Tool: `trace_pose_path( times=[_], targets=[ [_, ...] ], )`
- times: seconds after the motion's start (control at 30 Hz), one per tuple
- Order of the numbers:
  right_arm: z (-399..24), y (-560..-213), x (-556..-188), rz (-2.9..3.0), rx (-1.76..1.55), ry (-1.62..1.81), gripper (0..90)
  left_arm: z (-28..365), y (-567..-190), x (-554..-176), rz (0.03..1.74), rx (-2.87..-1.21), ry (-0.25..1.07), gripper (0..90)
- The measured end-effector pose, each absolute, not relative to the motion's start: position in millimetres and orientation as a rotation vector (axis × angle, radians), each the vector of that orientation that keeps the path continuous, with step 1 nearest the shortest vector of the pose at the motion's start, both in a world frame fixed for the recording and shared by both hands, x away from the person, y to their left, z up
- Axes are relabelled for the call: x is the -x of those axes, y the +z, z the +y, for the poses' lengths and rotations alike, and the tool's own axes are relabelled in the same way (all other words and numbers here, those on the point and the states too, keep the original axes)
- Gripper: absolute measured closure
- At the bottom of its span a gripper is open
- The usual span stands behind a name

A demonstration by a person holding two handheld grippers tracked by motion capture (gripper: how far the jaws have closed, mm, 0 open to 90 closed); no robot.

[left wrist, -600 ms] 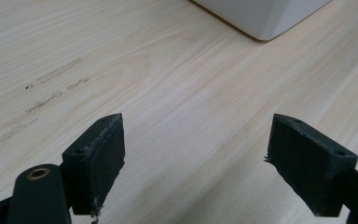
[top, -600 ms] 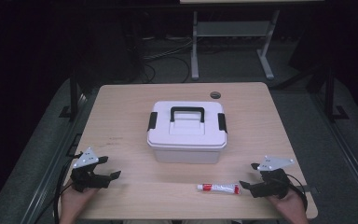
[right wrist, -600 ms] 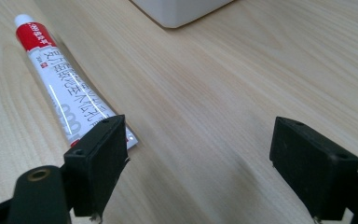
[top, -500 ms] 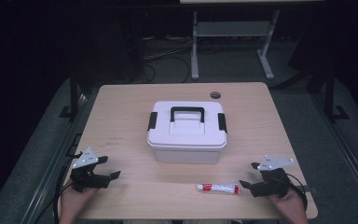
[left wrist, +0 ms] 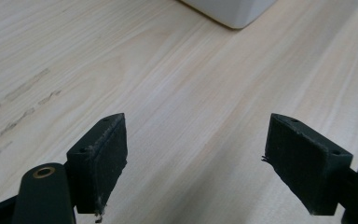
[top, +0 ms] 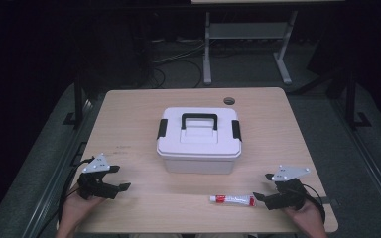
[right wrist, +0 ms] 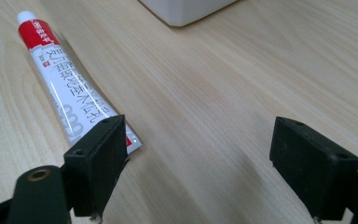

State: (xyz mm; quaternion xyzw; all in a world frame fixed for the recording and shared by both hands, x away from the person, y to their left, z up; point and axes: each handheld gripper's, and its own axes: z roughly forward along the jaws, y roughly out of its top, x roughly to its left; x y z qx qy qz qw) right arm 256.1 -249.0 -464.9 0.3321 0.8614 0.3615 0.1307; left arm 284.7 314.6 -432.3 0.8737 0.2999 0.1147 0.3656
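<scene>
A white lidded storage box (top: 199, 140) with a black handle and black side clasps stands in the middle of the wooden table (top: 129, 119). In front of it lies a white tube with a red end (top: 232, 199), also close in the right gripper view as the tube (right wrist: 65, 88), beside the left jaw. My right gripper (top: 262, 188) rests open at the front right, just right of the tube, nothing between its jaws. My left gripper (top: 119, 177) rests open at the front left over bare wood. A corner of the box (left wrist: 233, 9) shows far ahead in the left gripper view.
A round cable hole (top: 229, 101) sits near the table's far edge. Beyond the table stand a metal frame (top: 243, 44) and loose cables (top: 173, 64) on the dark floor. Bare wood lies left and right of the box.
</scene>
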Motion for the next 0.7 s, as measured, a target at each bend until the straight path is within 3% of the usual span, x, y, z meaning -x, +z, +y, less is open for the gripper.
trace_pose_path(
  times=[0.7],
  targets=[
    [-250,-465,-258,2.508,-0.955,1.059,18.5,296,-374,-319,0.602,-2.356,0.207,21.2]
  ],
)
